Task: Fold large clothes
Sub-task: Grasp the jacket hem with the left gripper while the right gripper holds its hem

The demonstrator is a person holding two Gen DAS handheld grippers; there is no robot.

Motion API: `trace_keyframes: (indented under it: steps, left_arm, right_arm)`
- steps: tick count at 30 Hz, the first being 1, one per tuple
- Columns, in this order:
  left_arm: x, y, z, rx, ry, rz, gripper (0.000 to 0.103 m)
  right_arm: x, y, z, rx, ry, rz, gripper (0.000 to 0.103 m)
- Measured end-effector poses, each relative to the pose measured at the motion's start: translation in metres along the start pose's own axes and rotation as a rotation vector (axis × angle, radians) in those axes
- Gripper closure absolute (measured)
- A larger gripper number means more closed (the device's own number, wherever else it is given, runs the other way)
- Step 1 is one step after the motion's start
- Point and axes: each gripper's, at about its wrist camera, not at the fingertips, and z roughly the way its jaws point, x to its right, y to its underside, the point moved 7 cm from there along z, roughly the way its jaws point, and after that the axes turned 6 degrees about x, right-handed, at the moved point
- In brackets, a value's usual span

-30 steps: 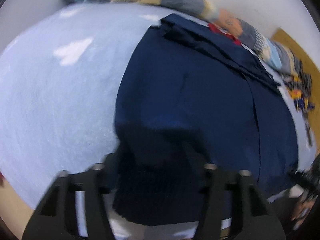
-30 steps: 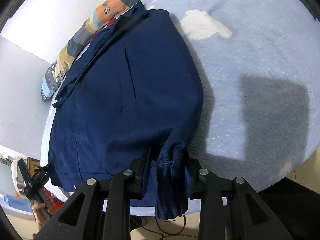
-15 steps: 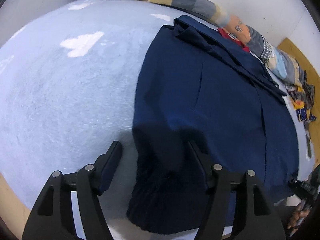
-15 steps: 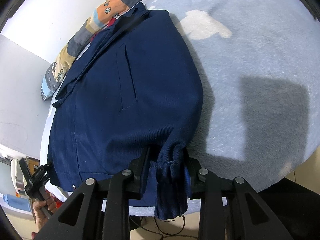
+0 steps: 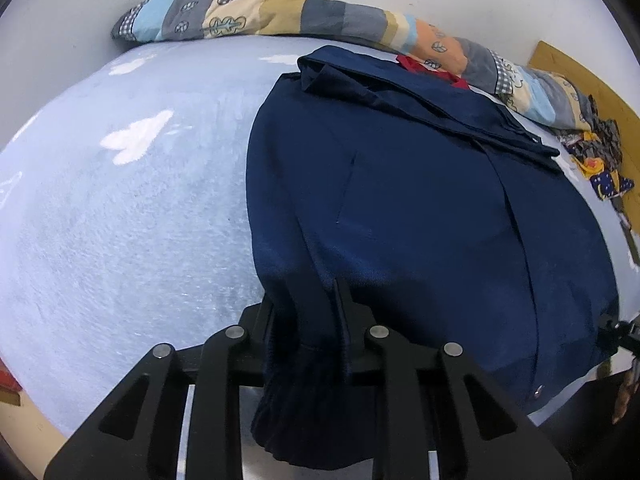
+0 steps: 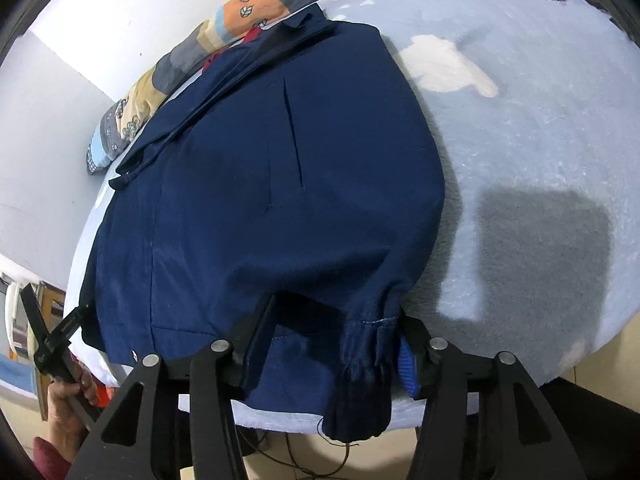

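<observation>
Jacket (image 5: 420, 208) lies flat on the blue bed (image 5: 120, 220), collar at 12 o'clock, cuffs hanging at 6, likely ready for folding inward. Left gripper (image 5: 306, 320) has just been closing and pinches the left sleeve. Right gripper (image 6: 336, 340) has just been opening; its jaws stand slack around the other cuff (image 6: 364, 376), released.

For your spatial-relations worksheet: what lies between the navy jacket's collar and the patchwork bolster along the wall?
A small red cloth pokes out between the navy jacket and the patchwork bolster. It shows in both wrist views, clearest in the left.
</observation>
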Motion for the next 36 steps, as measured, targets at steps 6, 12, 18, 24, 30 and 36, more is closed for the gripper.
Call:
trace_keyframes:
  steps: [6, 12, 18, 24, 30, 36]
  left_arm:
    - [0.0, 0.0, 0.0, 0.008, -0.019, 0.017, 0.076]
    - [-0.008, 0.001, 0.003, -0.009, -0.102, 0.026, 0.044]
    - [-0.024, 0.003, 0.01, -0.038, -0.061, -0.085, 0.027]
    - [0.007, 0.004, 0.0, 0.022, -0.056, 0.079, 0.085]
    - [-0.002, 0.003, -0.009, 0.006, -0.001, -0.037, 0.086]
    - [0.002, 0.014, -0.03, -0.007, 0.0, -0.035, 0.086]
  right_arm:
    - [0.004, 0.004, -0.003, 0.017, 0.059, -0.005, 0.069]
    - [0.012, 0.002, -0.005, -0.001, 0.045, 0.053, 0.085]
    - [0.008, 0.003, -0.008, 0.013, 0.059, 0.033, 0.087]
    - [0.009, 0.003, -0.006, 0.012, 0.051, 0.045, 0.087]
    - [0.002, -0.006, -0.027, 0.076, -0.023, 0.039, 0.089]
    - [0.001, -0.003, -0.049, 0.117, -0.075, 0.06, 0.089]
